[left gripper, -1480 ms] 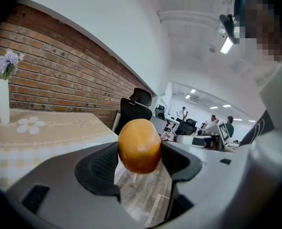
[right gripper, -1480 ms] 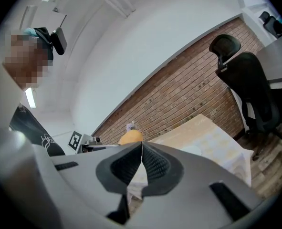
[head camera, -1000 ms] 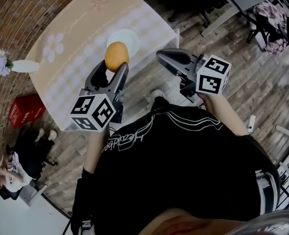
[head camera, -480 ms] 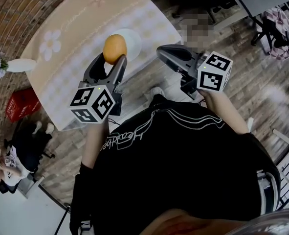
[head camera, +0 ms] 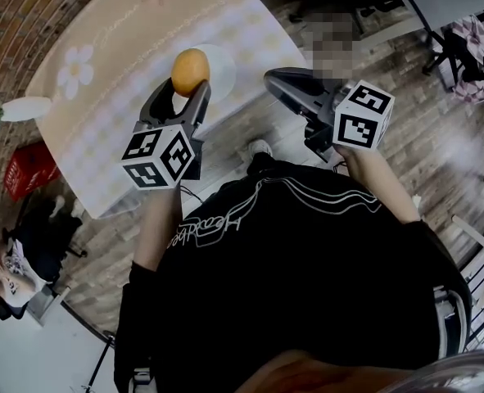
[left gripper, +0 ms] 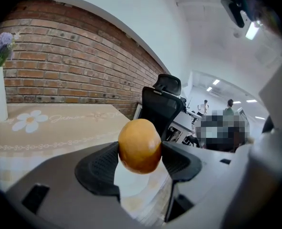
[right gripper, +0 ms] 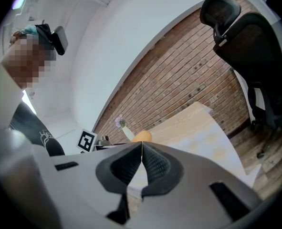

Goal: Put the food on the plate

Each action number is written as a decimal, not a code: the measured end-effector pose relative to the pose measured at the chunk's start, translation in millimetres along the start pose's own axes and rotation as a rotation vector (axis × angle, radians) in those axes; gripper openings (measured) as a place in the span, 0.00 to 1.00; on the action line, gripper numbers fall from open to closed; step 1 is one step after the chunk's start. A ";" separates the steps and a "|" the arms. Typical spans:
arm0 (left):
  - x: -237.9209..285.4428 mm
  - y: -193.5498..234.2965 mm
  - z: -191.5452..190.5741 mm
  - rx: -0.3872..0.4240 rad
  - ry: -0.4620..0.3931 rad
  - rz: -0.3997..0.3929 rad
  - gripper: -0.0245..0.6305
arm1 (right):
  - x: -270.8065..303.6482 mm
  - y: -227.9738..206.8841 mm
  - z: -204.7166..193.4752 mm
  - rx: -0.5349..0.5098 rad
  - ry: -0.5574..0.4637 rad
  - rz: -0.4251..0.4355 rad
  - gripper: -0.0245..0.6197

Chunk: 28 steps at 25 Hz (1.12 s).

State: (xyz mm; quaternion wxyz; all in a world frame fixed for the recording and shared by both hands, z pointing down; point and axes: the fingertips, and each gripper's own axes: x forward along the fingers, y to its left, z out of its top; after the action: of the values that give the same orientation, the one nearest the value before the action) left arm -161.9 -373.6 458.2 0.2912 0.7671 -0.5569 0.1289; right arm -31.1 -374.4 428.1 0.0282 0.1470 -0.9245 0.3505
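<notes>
Left gripper (head camera: 182,97) holds the food, a round orange-yellow fruit (head camera: 190,70), pinched across its middle by the two ribbed pads. It reads as an orange, though the skin is too smooth in these views to be sure. The grip sits at the widest part, so the fruit cannot roll out, and its underside hangs free for setting down.

The fruit is in the air, not on the plate (head camera: 225,70). From the head view it overlaps the plate's left part. The left gripper view shows the white plate just below and beyond it, framed between the jaws. The plate lies near the edge of the counter (head camera: 102,113) that faces the person, so the reach is short.

Right gripper (right gripper: 141,152) is closed on nothing, its pads pressed together. It hangs to the right of the plate, off the counter, probably kept clear so it does not crowd the placement.

Compared with a second ago, the fruit has moved forward from short of the plate's near rim to over the plate. The right gripper has hardly shifted.
</notes>
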 end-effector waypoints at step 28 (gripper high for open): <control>67.7 38.3 -71.8 0.090 0.158 0.085 0.46 | -10.1 -40.2 -27.0 0.080 0.033 -0.055 0.03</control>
State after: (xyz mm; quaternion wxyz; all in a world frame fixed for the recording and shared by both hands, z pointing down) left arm -165.0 -392.0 562.3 0.2938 0.7426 -0.5580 0.2258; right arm -11.1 -382.7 472.6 0.0470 0.1674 -0.9049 0.3885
